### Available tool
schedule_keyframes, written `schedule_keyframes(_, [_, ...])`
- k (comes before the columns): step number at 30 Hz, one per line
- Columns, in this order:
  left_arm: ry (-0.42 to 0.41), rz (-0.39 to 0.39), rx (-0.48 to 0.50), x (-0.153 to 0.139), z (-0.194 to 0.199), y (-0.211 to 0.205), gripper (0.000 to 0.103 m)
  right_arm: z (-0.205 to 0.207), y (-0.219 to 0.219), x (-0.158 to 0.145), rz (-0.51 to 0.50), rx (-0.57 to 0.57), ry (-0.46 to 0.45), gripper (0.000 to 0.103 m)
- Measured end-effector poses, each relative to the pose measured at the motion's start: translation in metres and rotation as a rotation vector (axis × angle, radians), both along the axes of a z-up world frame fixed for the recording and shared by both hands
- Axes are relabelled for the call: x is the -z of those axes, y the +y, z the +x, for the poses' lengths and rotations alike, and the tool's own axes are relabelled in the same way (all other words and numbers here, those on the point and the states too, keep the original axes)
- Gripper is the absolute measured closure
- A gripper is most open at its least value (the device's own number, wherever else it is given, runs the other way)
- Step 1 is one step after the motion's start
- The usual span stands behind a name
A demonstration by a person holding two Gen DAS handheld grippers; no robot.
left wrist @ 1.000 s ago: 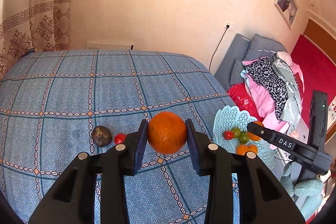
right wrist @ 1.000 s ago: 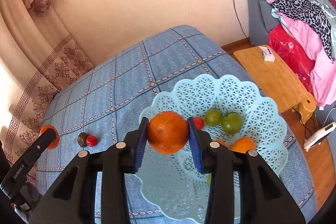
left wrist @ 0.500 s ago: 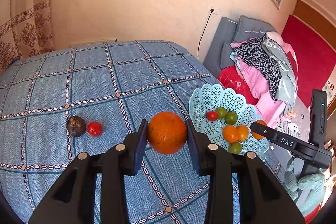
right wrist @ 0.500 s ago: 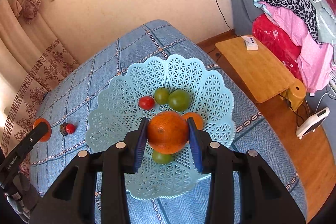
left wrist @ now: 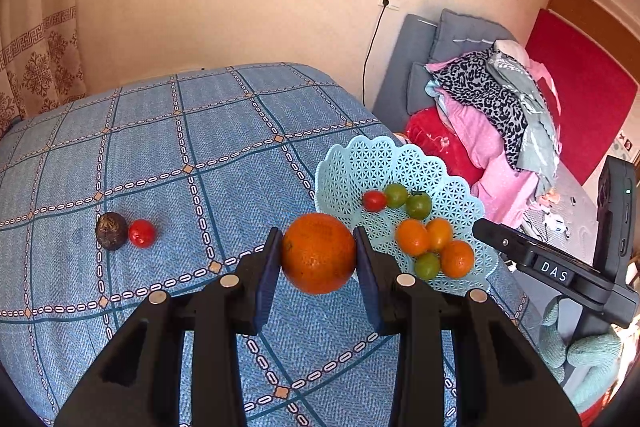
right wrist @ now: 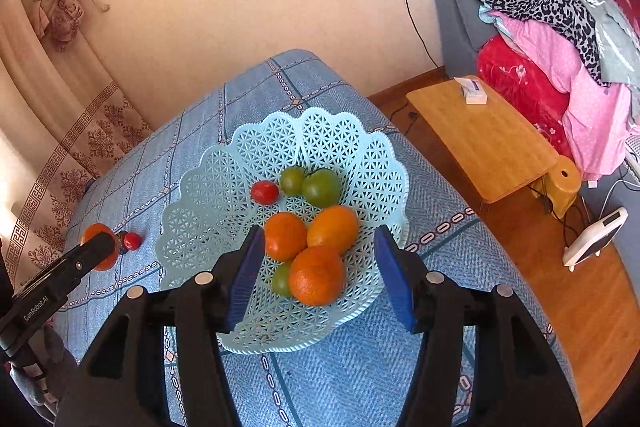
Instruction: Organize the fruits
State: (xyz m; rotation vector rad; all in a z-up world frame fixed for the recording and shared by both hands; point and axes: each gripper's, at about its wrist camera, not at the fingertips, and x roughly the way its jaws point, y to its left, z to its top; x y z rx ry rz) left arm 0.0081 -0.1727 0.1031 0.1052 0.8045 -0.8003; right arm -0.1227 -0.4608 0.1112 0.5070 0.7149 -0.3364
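Note:
My left gripper (left wrist: pixel 318 259) is shut on a large orange (left wrist: pixel 319 247), held above the blue checked cloth just left of the light blue lattice basket (left wrist: pixel 360 163). My right gripper (right wrist: pixel 319 267) hangs over the basket (right wrist: pixel 208 195) with its jaws opening. Another orange (right wrist: pixel 317 277) lies free in the basket below them, clear of both pads. Beside it are two oranges (right wrist: pixel 285 235), green tomatoes (right wrist: pixel 322 187) and a red tomato (right wrist: pixel 264 192). A dark fruit (left wrist: pixel 111 231) and a red tomato (left wrist: pixel 141 233) lie on the cloth to the left.
The cloth-covered table (left wrist: pixel 192 131) drops off right behind the basket. Beyond it stand a low wooden table (right wrist: pixel 480 143), a grey sofa piled with clothes (right wrist: pixel 560 39) and a white device (right wrist: pixel 592 235) on the floor. A curtain (right wrist: pixel 60 131) hangs at the left.
The right gripper came over the basket, opened and let its orange drop among the fruit. The left gripper carried its orange closer to the basket.

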Motion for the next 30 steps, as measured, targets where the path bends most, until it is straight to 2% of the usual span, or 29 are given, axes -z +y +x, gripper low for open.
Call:
schedule_keyframes(8, [0.032, 0.003, 0.046, 0.008, -0.006, -0.022, 0.067, -0.012, 0.006, -0.009, -0.075, -0.002, -0.050, 0.045])
schedule_keyframes(17, [0.078, 0.017, 0.103, 0.017, -0.014, -0.051, 0.066, -0.019, -0.007, -0.005, -0.018, 0.024, -0.075, 0.044])
schedule_keyframes(22, [0.117, 0.032, 0.133, 0.023, -0.014, -0.061, 0.066, -0.021, -0.009, -0.001, -0.028, 0.041, -0.073, 0.041])
schedule_keyframes(23, [0.121, 0.033, 0.131, 0.024, -0.014, -0.061, 0.058, -0.021, -0.008, 0.000, -0.042, 0.047, -0.071, 0.039])
schedule_keyframes(24, [0.112, 0.030, 0.123, 0.023, -0.014, -0.060, 0.044, -0.021, -0.008, 0.002, -0.051, 0.051, -0.068, 0.039])
schedule_keyframes(25, [0.096, 0.028, 0.116, 0.022, -0.015, -0.059, 0.040, -0.022, -0.008, 0.003, -0.052, 0.052, -0.066, 0.039])
schedule_keyframes(30, [0.079, 0.026, 0.103, 0.015, -0.014, -0.055, 0.038, -0.023, -0.008, 0.005, -0.036, 0.051, -0.072, 0.039])
